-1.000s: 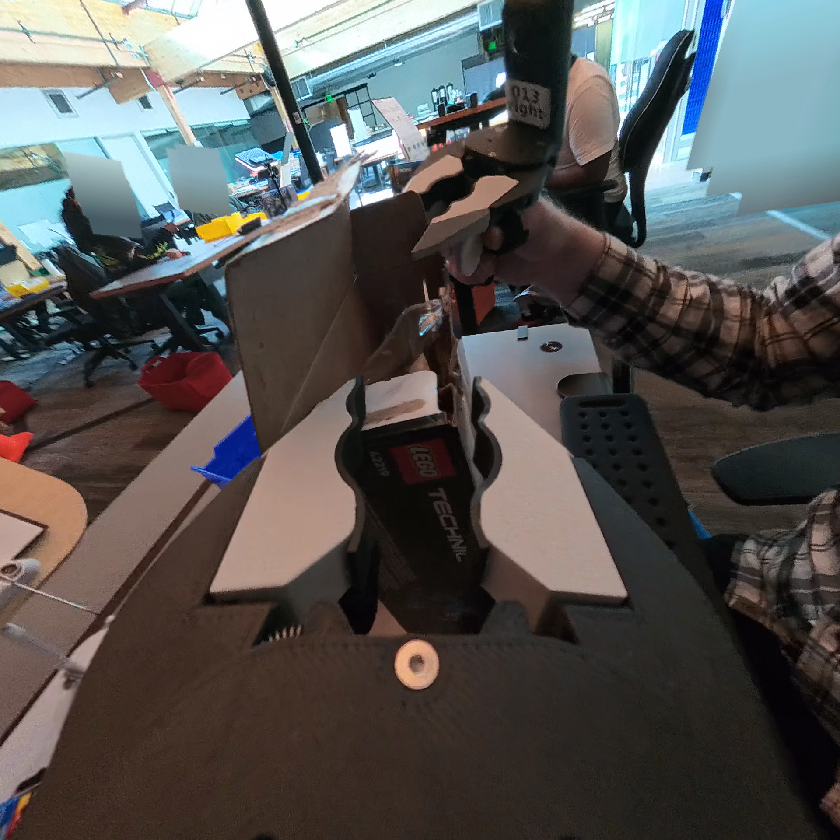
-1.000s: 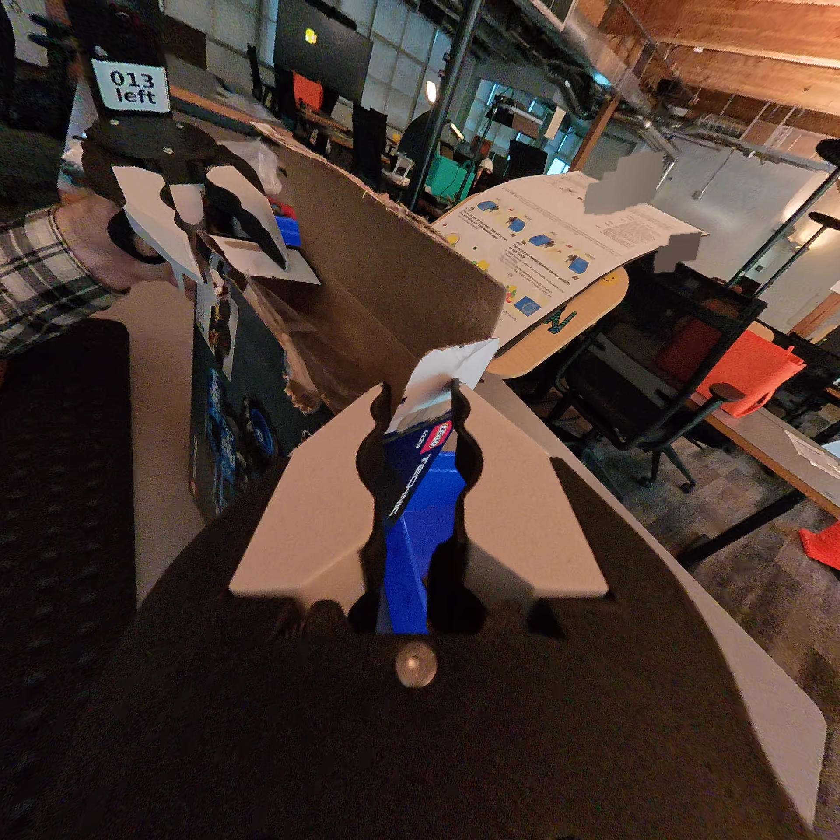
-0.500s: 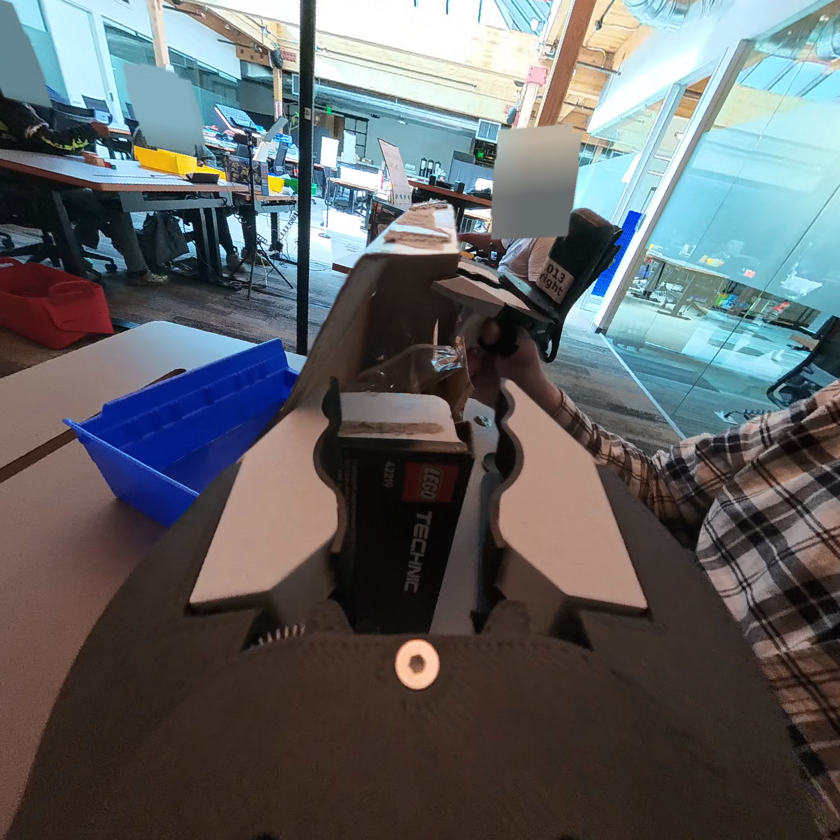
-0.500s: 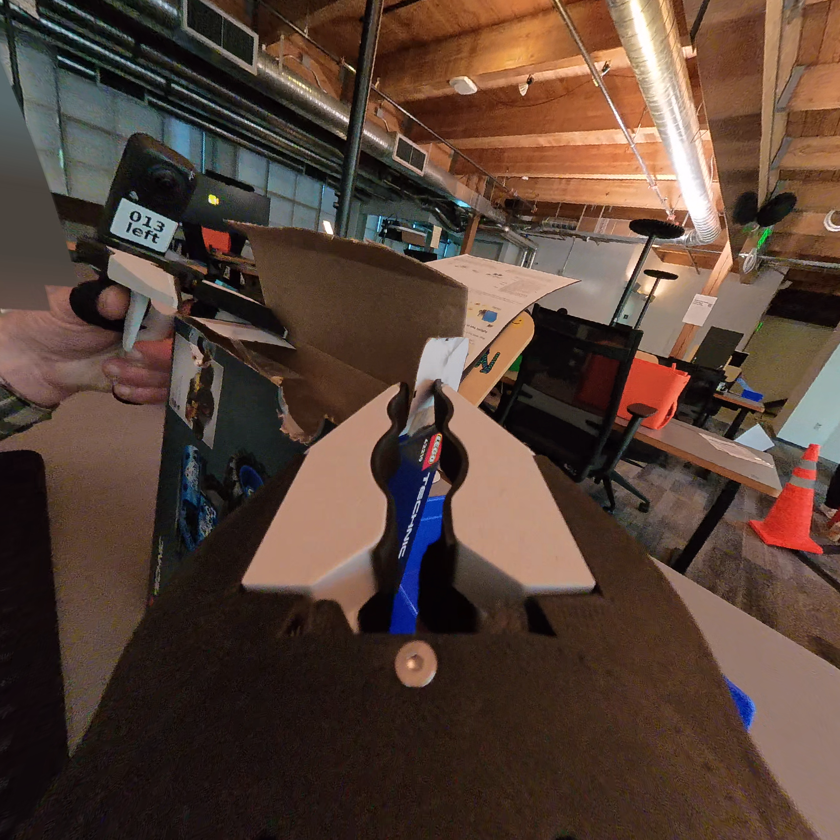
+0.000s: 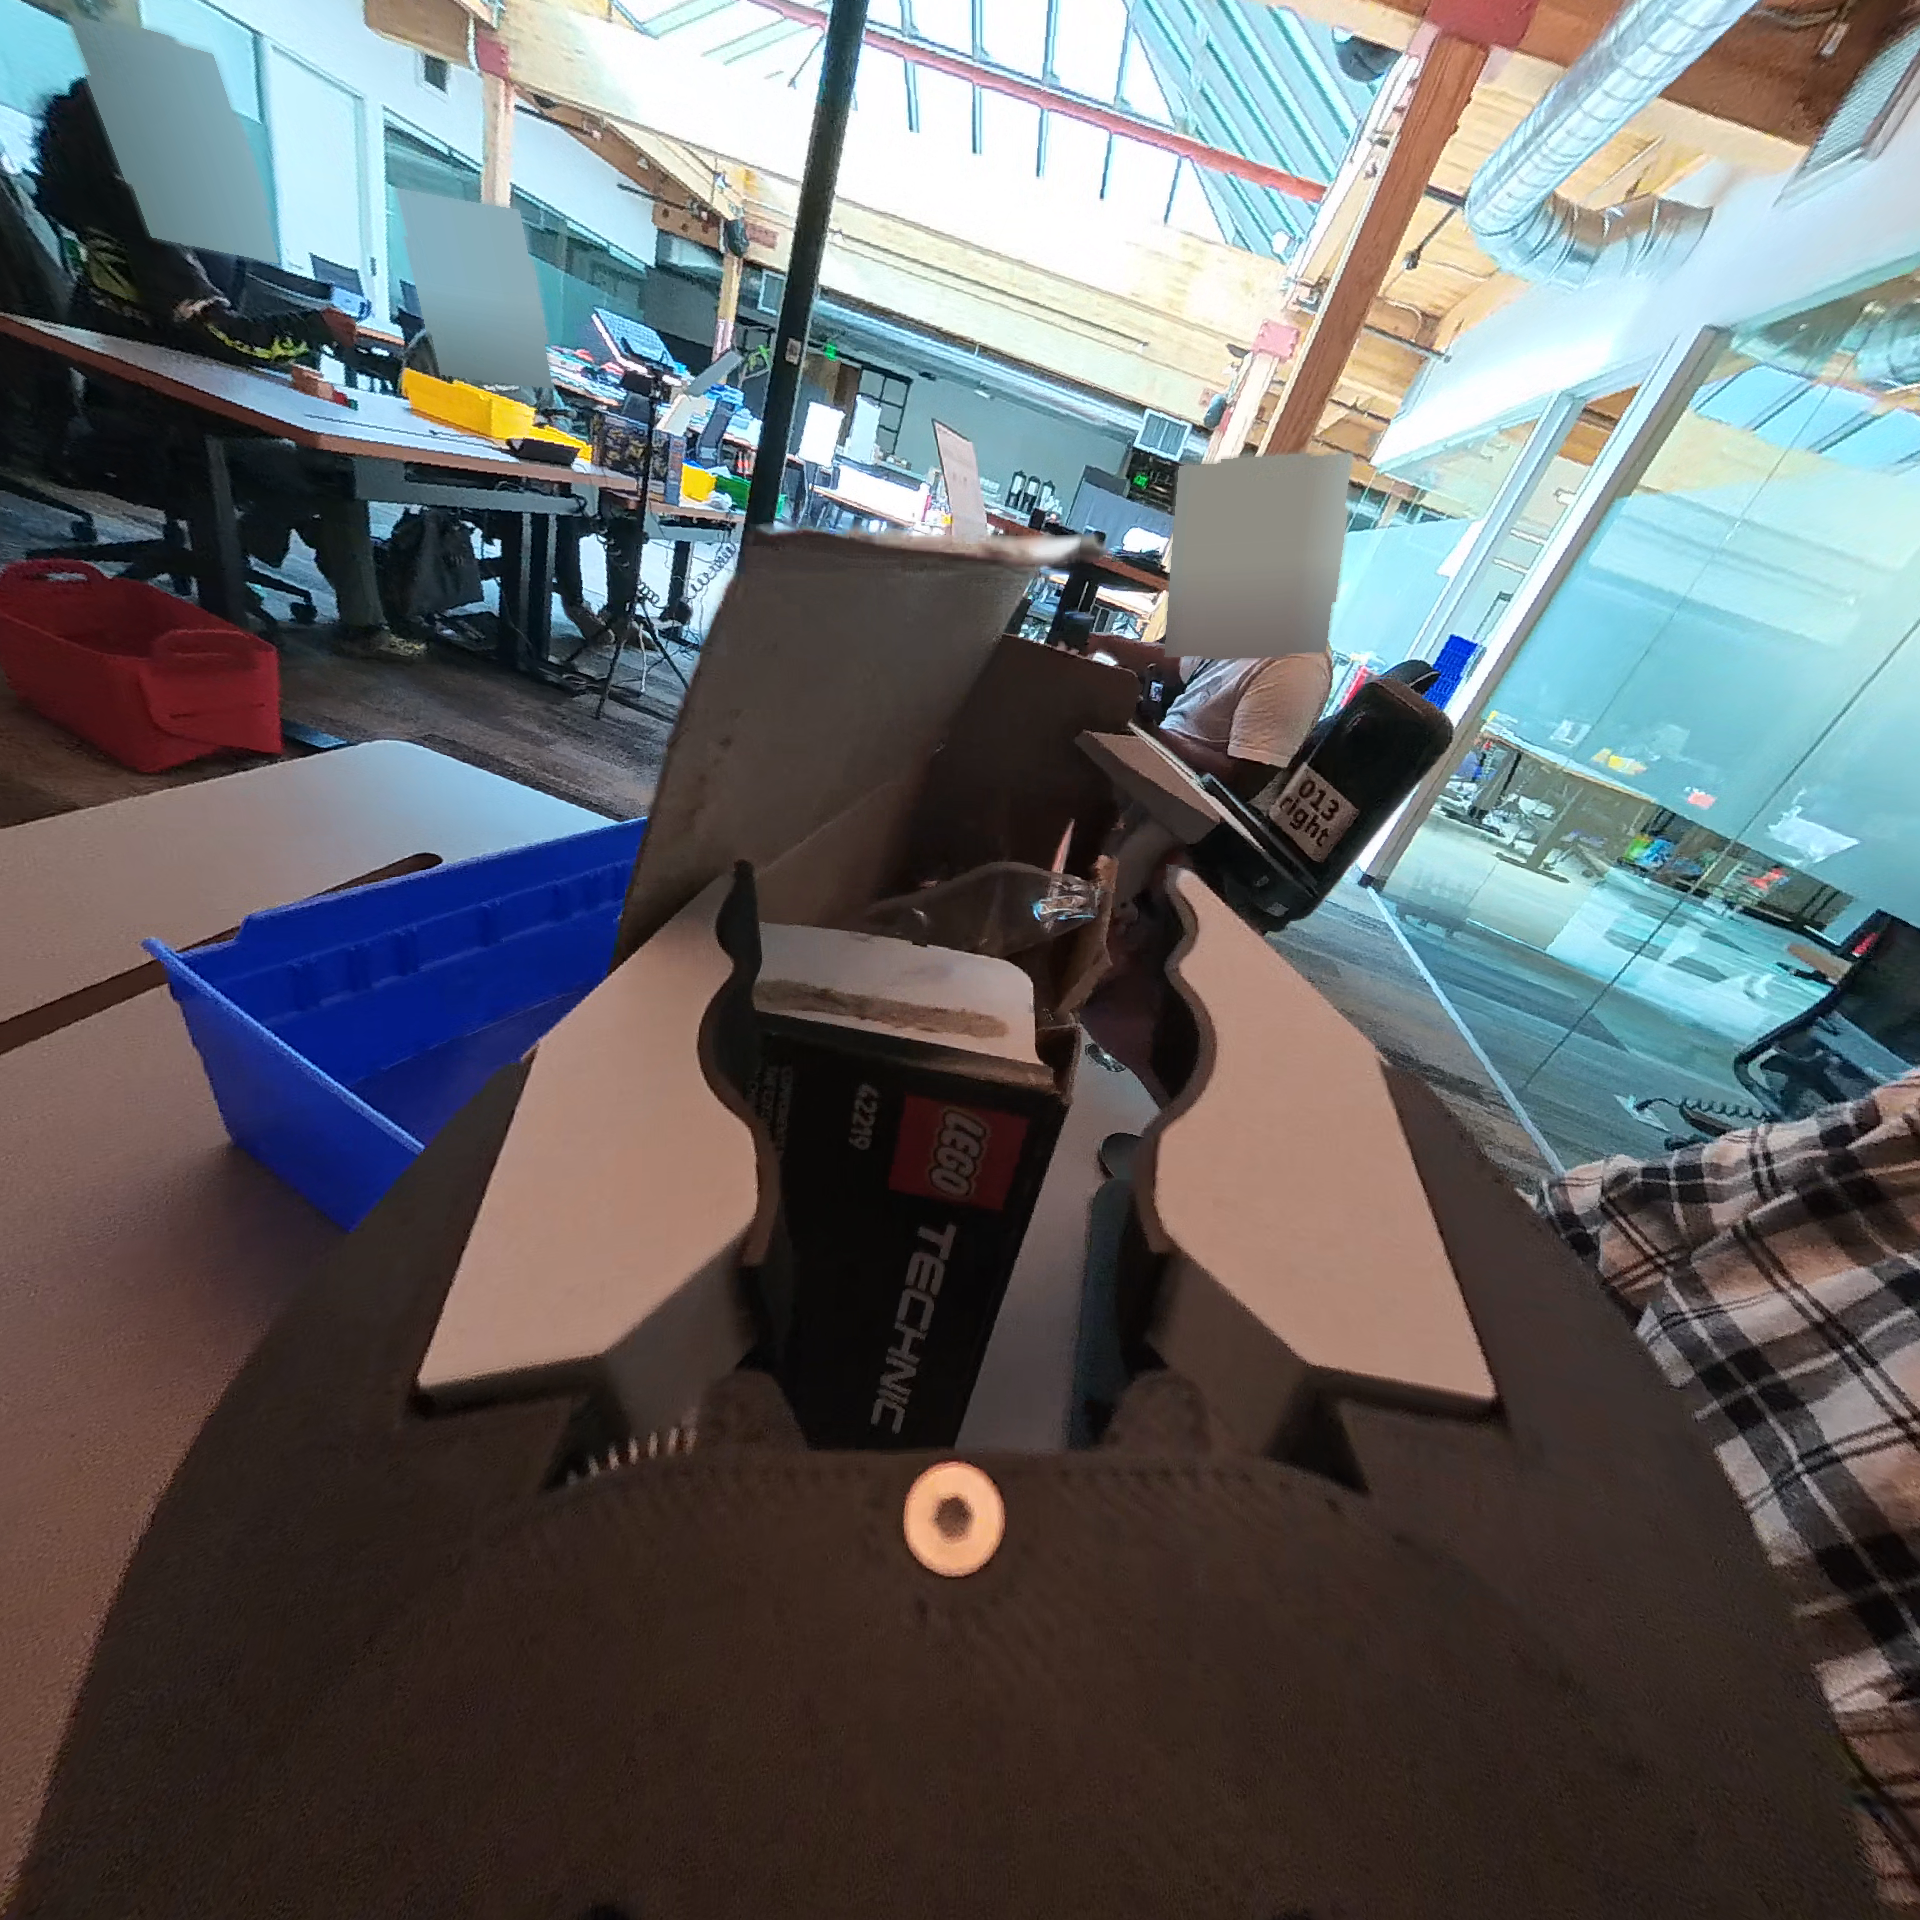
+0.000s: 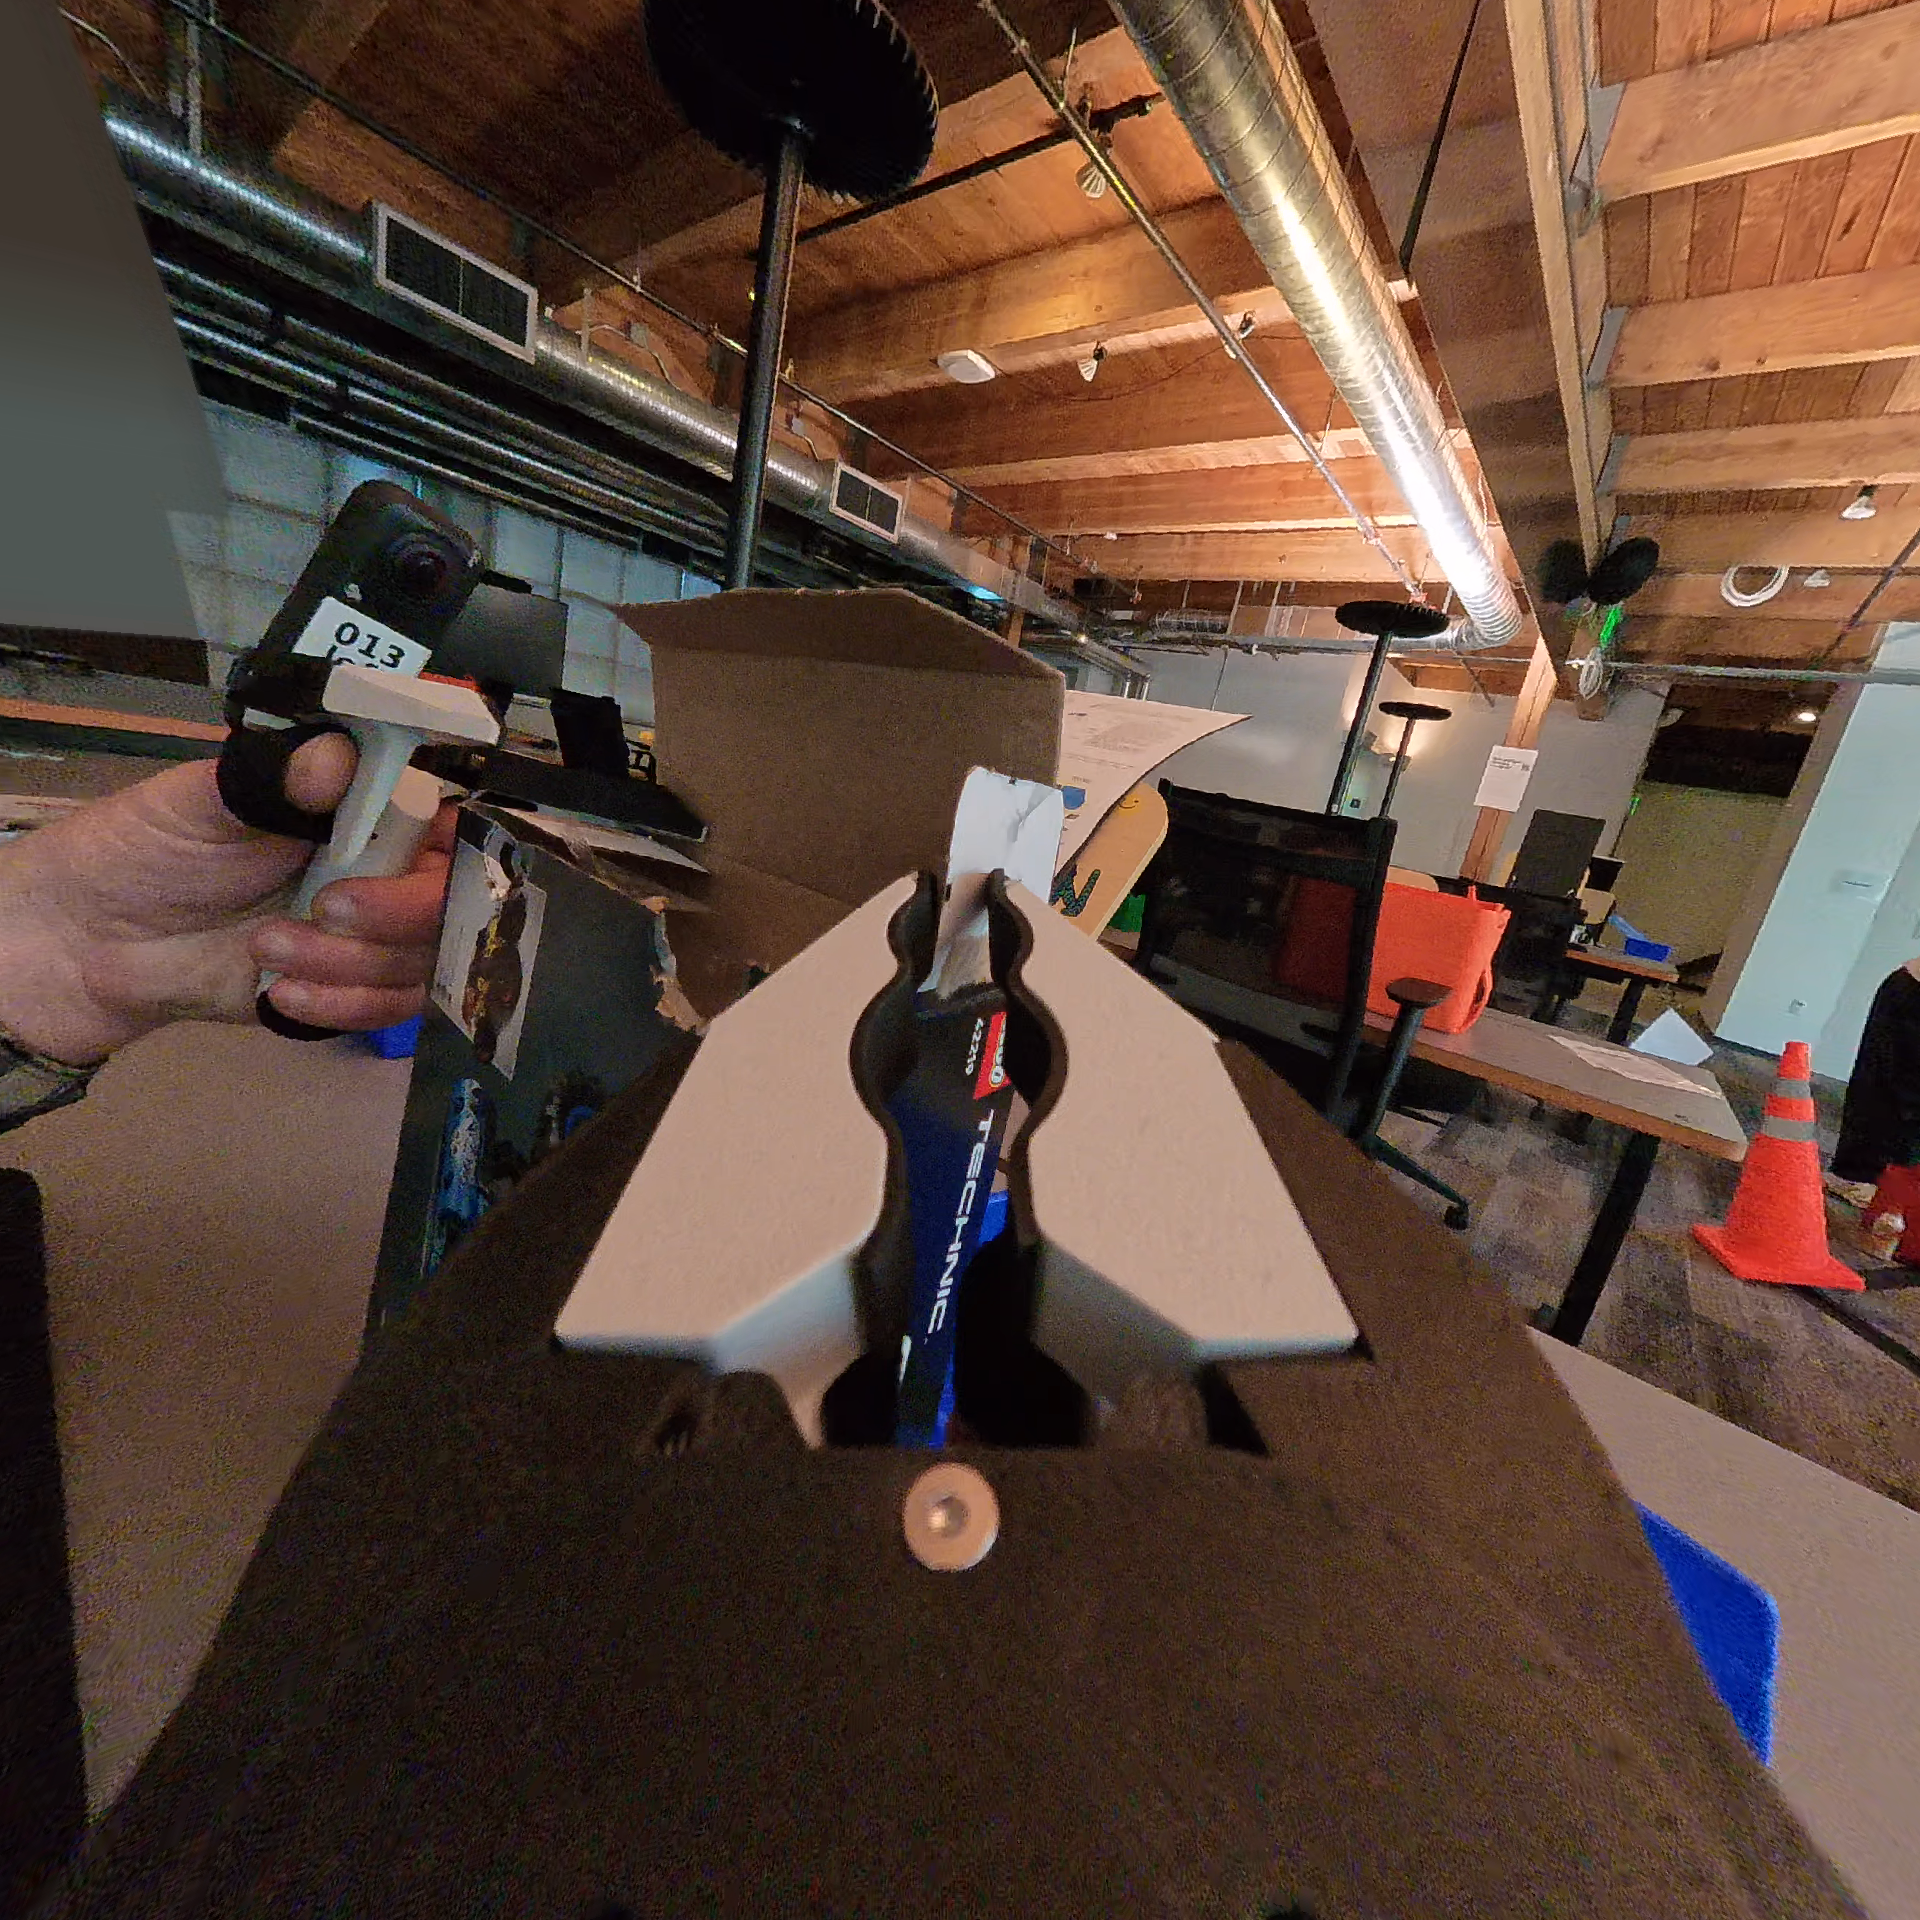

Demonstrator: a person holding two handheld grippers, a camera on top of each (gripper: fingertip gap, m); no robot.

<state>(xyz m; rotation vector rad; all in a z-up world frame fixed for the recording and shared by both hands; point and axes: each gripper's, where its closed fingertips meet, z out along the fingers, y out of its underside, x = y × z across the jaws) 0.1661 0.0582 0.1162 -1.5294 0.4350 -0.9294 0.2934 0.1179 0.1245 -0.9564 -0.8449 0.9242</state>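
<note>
Up close in the left wrist view, the left gripper (image 5: pixel 956 997) has its two pale fingers spread wide on either side of the narrow end of a black toy box (image 5: pixel 914 1174). The left finger (image 5: pixel 613 1164) lies against the box's side, while the right finger (image 5: pixel 1278 1174) stands clear of it with a gap between. I cannot tell whether the box is truly pinched. The box stands upright on a pale table (image 5: pixel 125 1299), its brown cardboard lid flap (image 5: pixel 831 707) raised, and a crumpled clear plastic bag (image 5: pixel 987 904) shows inside the open top.

Just left of the box sits a blue plastic bin (image 5: pixel 343 1029), tilted, touching or nearly touching the flap. Beyond the box is the right gripper (image 5: pixel 1164 800), held by a person in a checked sleeve (image 5: pixel 1756 1278).

From the right wrist view, the right gripper (image 6: pixel 961 904) has its fingers drawn nearly together, clamped on a thin white end flap (image 6: pixel 1003 831) of the same box, whose blue and black printed edge runs down between them. The left gripper (image 6: pixel 582 790) appears farther off on the left, gripped by a hand (image 6: pixel 177 904), resting at the box's torn top corner. The raised brown flap blocks much of the room behind. An orange traffic cone (image 6: pixel 1782 1184) stands on the floor to the right, well apart, near a desk and a black office chair (image 6: pixel 1278 935).
</note>
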